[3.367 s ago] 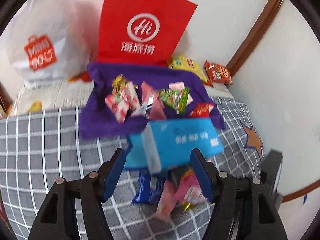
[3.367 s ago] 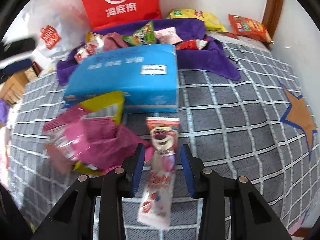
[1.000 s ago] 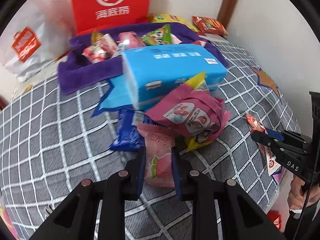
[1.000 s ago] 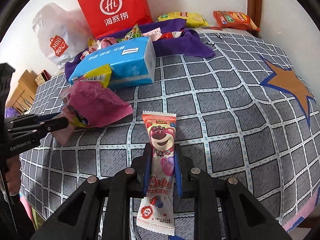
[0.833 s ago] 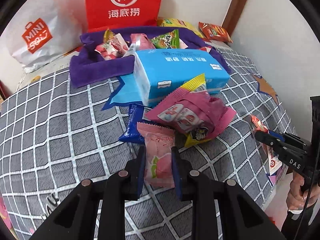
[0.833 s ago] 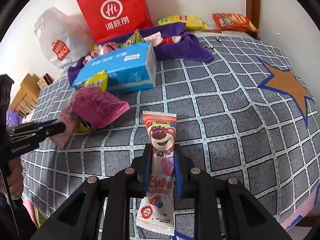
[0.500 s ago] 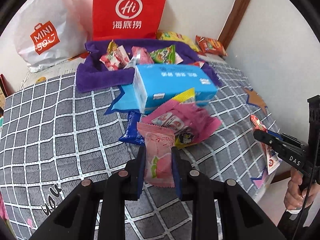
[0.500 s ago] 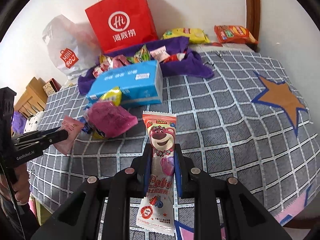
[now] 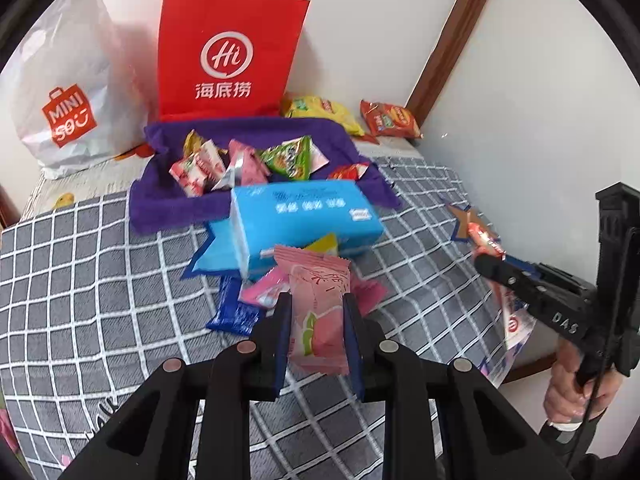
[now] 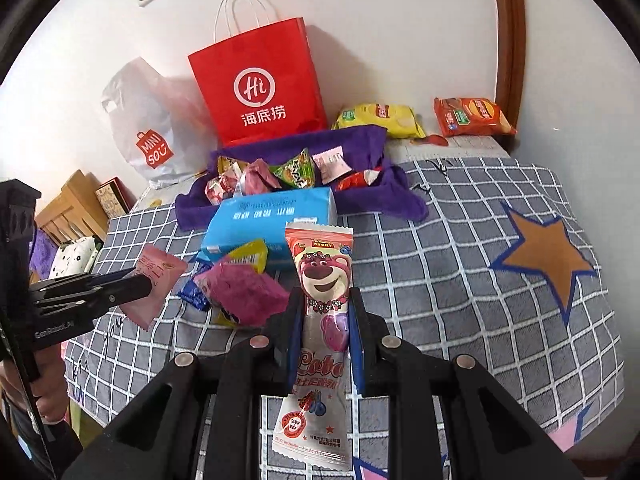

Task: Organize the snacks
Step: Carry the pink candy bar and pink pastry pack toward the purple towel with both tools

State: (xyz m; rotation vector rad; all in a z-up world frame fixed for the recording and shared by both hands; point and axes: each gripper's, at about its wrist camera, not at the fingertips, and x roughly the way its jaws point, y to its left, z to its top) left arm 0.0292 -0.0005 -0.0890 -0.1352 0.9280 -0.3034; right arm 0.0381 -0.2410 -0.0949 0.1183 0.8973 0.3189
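I have a snack in each hand, both held clear above the bed (image 10: 460, 264). My left gripper (image 9: 318, 320) is clenched on the pink peach packet (image 9: 320, 300), and my right gripper (image 10: 326, 332) is clenched on the long bear lollipop packet (image 10: 322, 280), with its lower half hanging out below the fingers (image 10: 294, 336).

The likely drop place is the purple cloth (image 9: 248, 132) at the far side, in front of the red paper bag (image 9: 230, 52), where other snacks already lie heaped. To do this carry well, I judge I should pass both packets above the blue tissue pack (image 9: 308, 216) that lies between me and the cloth, keep the two grippers apart so they do not cross, and let go only once each packet is over the cloth.

Both wrappers are thin, crinkly film with crimped, saw-toothed ends. The peach packet is puffy and soft, so it could slide in the grip. The lollipop packet is long and narrow, stiff around the sweet, limp at the tail. The cloth is plush and rumpled; the bedspread is a soft grey check.
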